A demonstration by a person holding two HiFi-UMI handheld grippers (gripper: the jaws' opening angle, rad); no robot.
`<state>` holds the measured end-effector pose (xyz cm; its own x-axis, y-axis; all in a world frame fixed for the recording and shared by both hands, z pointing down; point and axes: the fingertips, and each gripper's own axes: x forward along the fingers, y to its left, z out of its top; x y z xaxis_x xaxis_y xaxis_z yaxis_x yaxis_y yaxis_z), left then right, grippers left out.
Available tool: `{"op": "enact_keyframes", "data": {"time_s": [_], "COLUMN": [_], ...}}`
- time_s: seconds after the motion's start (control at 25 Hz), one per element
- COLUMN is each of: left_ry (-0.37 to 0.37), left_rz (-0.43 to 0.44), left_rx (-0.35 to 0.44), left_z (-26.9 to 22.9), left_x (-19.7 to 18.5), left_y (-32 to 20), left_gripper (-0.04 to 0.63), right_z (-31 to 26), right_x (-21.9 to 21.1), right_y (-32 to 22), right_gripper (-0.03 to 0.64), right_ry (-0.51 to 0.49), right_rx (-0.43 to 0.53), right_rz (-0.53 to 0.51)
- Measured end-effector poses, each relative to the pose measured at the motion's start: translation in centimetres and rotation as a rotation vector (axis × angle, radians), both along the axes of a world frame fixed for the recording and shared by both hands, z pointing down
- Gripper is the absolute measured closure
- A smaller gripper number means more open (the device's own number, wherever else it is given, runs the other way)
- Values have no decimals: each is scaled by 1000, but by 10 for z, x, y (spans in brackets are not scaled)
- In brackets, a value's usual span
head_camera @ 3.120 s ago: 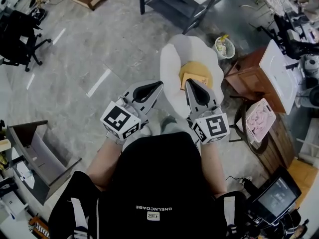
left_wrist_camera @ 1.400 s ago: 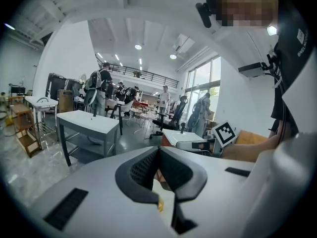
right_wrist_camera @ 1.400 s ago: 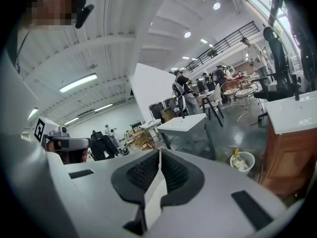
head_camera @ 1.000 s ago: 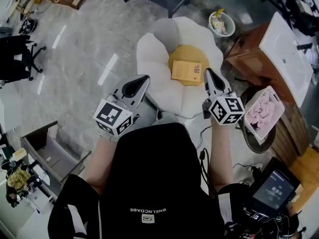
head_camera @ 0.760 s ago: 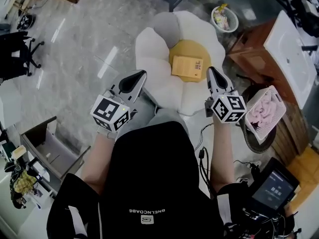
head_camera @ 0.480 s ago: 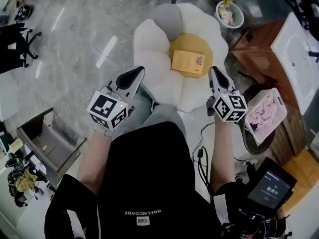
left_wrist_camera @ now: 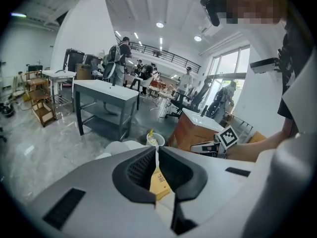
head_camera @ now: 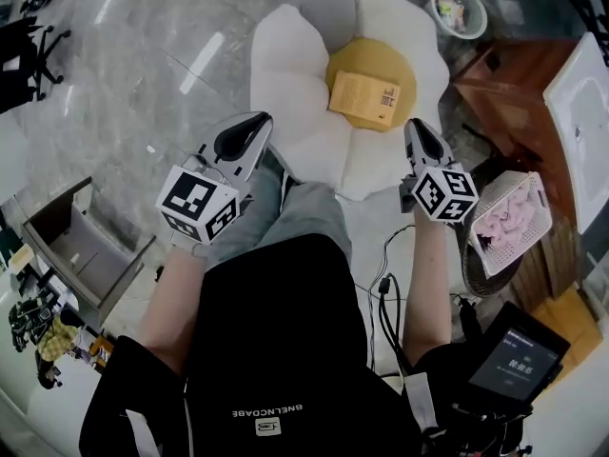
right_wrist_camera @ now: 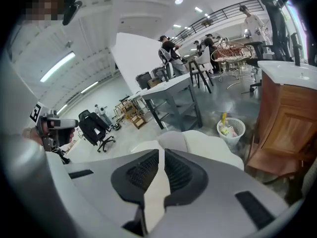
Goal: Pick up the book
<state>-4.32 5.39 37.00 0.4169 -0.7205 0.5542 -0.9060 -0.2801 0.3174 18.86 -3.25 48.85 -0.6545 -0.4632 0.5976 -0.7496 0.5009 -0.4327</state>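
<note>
Task item location: the book point(head_camera: 365, 100) lies flat on the yellow centre of the flower cushion point(head_camera: 285, 60), which sits on the floor. It is ahead of both claws, between them and nearer the right one. Nothing touches it.
Left claw point(head_camera: 255, 119): closed and empty, with only a thin slit between the pads. It hangs over the near left petal, apart from the book.
Right claw point(head_camera: 415, 124): closed and empty, at the cushion's near right edge, just short of the book.
Fault 1, closed approach: a claw that reaches the book with its pads together would probably push it instead of gripping it.
Fault 2, soft support: the cushion looks yielding. Downward pressure may sink the book and tilt it, so that no edge is left to grip.
Fault 3, thin flat item: a pinch on the cover alone could let the pages fan open and slip out.
Fault 4, slide-off: a shove away from the person could send the book over the far petals toward the wastebasket point(head_camera: 458, 8).
Container 1: the wastebasket is a white mesh one on the floor beyond the cushion. It holds crumpled rubbish, some of it yellow.
Container 2: the slotted basket point(head_camera: 544, 198) is white and sits to the right of the right claw, beside the wooden cabinet point(head_camera: 504, 74). It holds pink material that cannot be identified.
</note>
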Motion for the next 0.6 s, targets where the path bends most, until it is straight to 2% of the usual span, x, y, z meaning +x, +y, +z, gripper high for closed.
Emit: {"op": "enact_keyframes", "data": {"time_s": [0.36,0.6], "left_ry": [-1,-6], "left_rz": [-67,-80], "left_rx": [-55,-94], "left_z": [62,105], "left_x": [-13,-10], "left_y": [-5,-8], "left_gripper": [580,580], "right_z": [73,132], "right_x": [2,16], "right_y": [-9,-14], "right_gripper": [585,584], "right_ry": [50,95], "right_rx": [-77,-123], "right_rz": [-42,-53]}}
